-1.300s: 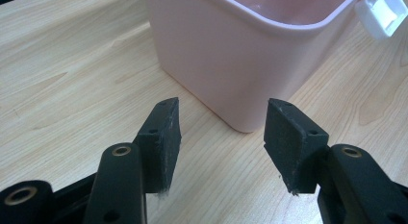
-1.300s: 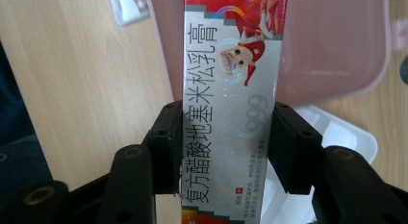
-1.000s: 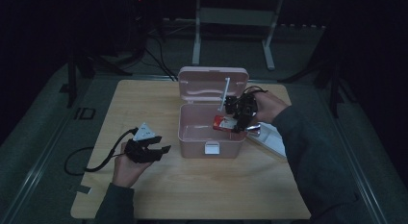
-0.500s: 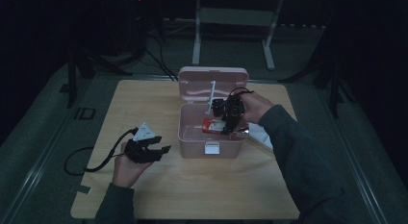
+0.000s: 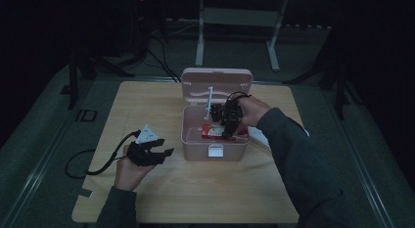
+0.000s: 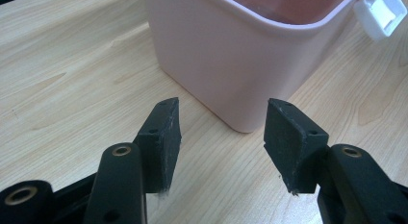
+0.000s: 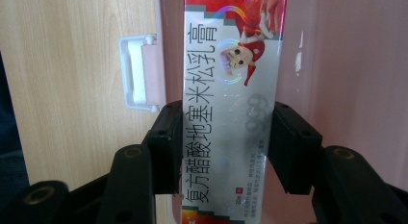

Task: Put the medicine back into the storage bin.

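A light wooden table [image 5: 147, 105] bears an open pink box [image 5: 195, 148] near its middle.

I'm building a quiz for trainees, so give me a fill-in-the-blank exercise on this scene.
1. The right gripper is shut on a ____ carton.
2. The pink box has its lid ____.
3. The left gripper is ____, beside the box.
4. The box stands on a ____ table.

Missing words: red-and-silver; open; open; wooden

Gripper [image 7: 223, 147] clamped on red-and-silver ointment carton [image 7: 231, 104], held over pink box interior [image 7: 346, 65]; white latch [image 7: 139, 72] beside wooden worktop [image 7: 62, 80].
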Available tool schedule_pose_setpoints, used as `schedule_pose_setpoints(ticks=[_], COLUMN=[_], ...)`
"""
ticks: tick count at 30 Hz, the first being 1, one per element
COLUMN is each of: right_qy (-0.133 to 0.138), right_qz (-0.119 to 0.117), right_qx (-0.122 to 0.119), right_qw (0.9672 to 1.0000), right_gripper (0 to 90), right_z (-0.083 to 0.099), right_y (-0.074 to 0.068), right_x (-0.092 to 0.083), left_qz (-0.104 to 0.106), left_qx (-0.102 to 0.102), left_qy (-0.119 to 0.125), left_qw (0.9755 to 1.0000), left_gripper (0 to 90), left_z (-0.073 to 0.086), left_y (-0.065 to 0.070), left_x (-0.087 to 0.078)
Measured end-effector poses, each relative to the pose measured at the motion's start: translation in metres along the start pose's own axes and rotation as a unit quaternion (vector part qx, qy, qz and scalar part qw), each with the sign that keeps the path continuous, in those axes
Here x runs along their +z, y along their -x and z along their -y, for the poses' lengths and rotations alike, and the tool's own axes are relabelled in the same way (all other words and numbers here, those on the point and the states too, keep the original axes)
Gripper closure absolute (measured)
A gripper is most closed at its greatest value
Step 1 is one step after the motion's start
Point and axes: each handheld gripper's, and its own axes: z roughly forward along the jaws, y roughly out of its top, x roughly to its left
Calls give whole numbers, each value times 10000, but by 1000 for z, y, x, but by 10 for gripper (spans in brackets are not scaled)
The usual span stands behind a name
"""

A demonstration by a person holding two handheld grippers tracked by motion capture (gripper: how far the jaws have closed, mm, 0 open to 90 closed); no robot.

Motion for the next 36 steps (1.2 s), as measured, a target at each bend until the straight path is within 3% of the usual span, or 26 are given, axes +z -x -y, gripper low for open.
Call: schedule_pose_setpoints(ticks=[20,36], right_qy=[-29,59], right_qz=[-136,-238], right_qx=[-258,-202], right_qw=[9996,9995], right_gripper=[509,506], right_z=[-1,-2], right_y=[-4,-3], right_x=[6,9], left_qz=[-12,-7], left_qx=[8,2], left_qy=[1,-16], left_qw=[10000,10000], left_gripper=[469,469], left_z=[0,0], left_y=[0,0], left_x=[-1,0])
